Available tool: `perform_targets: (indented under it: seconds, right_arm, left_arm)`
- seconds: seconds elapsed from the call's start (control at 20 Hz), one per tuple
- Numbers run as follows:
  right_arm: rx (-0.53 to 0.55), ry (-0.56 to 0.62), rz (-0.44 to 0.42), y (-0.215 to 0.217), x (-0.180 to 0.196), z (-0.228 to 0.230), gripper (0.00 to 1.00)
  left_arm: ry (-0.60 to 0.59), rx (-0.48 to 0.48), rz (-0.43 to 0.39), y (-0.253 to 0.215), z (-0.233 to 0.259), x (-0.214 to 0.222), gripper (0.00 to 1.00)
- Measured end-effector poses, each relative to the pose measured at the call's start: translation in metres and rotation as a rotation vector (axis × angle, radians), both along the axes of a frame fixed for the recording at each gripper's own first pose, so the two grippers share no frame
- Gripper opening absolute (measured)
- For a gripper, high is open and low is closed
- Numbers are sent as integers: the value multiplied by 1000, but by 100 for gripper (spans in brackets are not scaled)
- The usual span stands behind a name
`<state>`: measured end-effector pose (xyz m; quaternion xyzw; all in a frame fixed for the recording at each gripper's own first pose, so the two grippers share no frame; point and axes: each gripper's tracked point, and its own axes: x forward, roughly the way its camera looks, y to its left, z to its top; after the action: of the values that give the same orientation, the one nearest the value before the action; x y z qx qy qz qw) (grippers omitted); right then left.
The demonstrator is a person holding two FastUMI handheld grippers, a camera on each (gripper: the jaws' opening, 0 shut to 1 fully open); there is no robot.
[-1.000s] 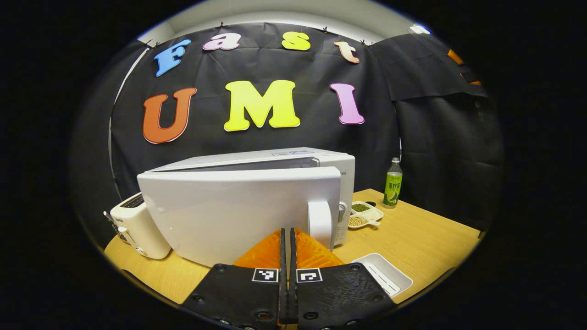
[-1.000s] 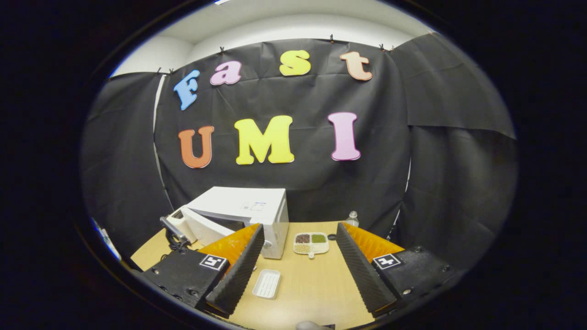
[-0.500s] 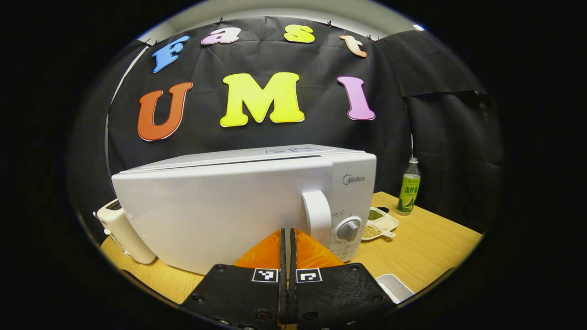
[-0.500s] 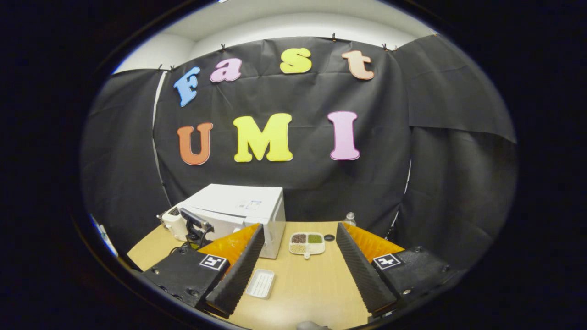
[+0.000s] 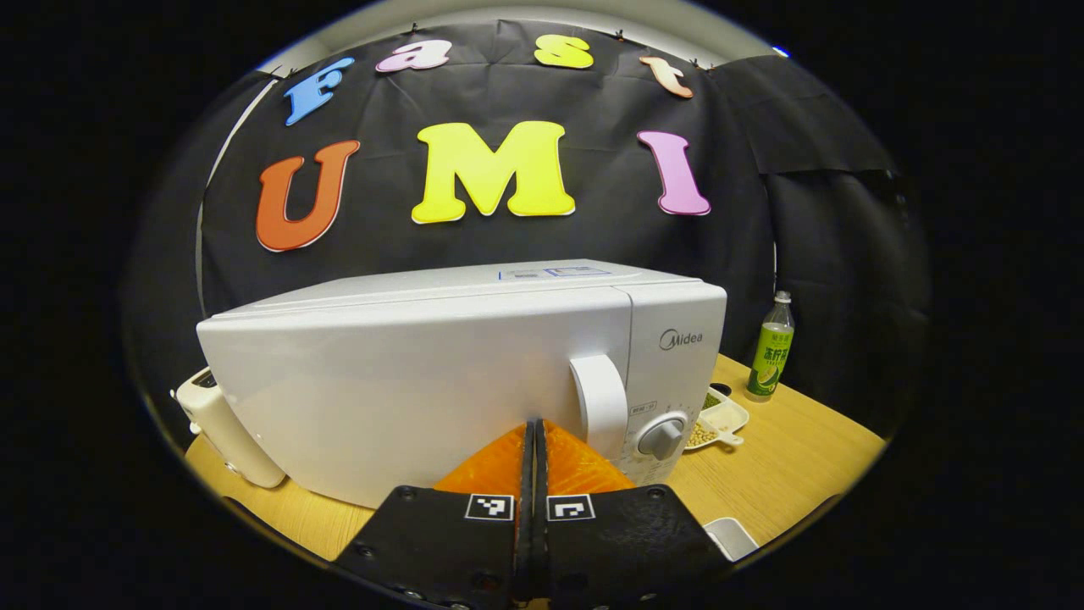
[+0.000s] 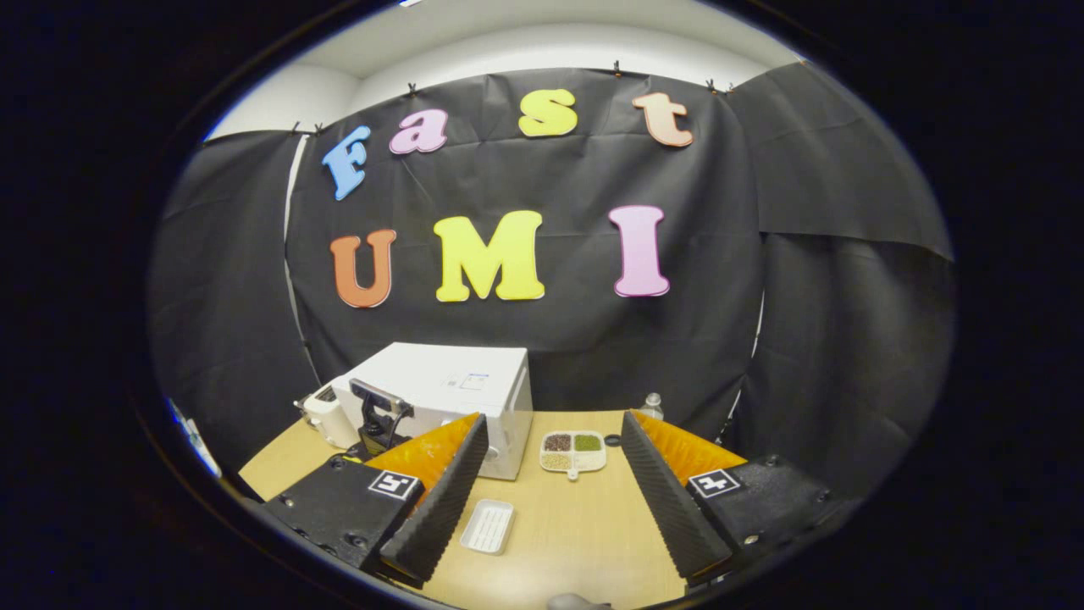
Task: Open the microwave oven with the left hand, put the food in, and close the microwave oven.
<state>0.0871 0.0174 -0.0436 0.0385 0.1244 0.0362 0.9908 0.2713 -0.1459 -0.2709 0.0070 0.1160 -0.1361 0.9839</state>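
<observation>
As the left claw (image 5: 534,428) stood with its two fingers pressed flat together and nothing between them, its tips lay at the front of the microwave oven (image 5: 461,373), just left of the white door handle (image 5: 600,405); whether they touched the door could not be told. Microwave oven: white, on the wooden table (image 5: 796,462), door flush with the body, round dial (image 5: 662,438) at the lower right of its front. Toaster-like white appliance (image 5: 222,432): on the table at the oven's left side, partly hidden behind it. Divided dish of beans and grains (image 6: 573,451): on the table just right of the oven. Green-labelled bottle (image 5: 769,347): upright, beyond the dish near the black cloth wall. Empty white tray (image 6: 487,525): on the table in front of the oven, apart from it. Right claw (image 6: 546,487): held well back from the table's things, fingers spread wide, gripping nothing. In the right gripper view the left claw's body appeared as a dark shape against the oven's front. The food itself was not visible, presumably inside behind the closed door.
</observation>
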Motion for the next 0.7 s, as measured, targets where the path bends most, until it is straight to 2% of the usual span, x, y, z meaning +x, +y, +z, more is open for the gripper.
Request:
perform_targets:
  seconds: [0.05,0.15,0.2,0.25,0.3,0.35,0.4,0.45,0.5,0.6,0.65,0.7]
  right_arm:
    - [-3,-3,4,3,1,1,92]
    - [-5,-11,14,8,1,2,92]
    - [-4,-19,22,12,0,5,100]
    - [-12,-30,24,13,1,6,100]
    - [-21,-40,28,15,2,8,92]
    - [-24,-48,34,19,1,9,92]
    - [-23,-58,41,23,1,11,100]
    - [-21,-68,45,26,0,12,100]
    - [-17,-79,51,30,-1,15,92]
    - [-20,-93,63,38,-4,17,92]
    - [-23,-97,69,42,-7,17,100]
    - [-23,-103,77,47,-9,19,100]
  left_arm:
    - [-1,1,-1,0,2,-4,0]
    - [-17,-2,3,6,13,-17,0]
    - [-22,-8,12,11,19,-23,0]
    - [-27,-13,18,16,27,-29,0]
    - [-35,-11,30,22,36,-38,0]
    - [-48,-10,35,28,45,-47,0]
    - [-60,-7,46,35,54,-55,0]
    - [-65,-10,44,38,61,-61,1]
    - [-68,-17,35,42,70,-75,3]
    - [-80,-4,50,54,82,-91,66]
    - [-90,4,61,61,90,-101,98]
    - [-96,5,65,64,96,-106,97]
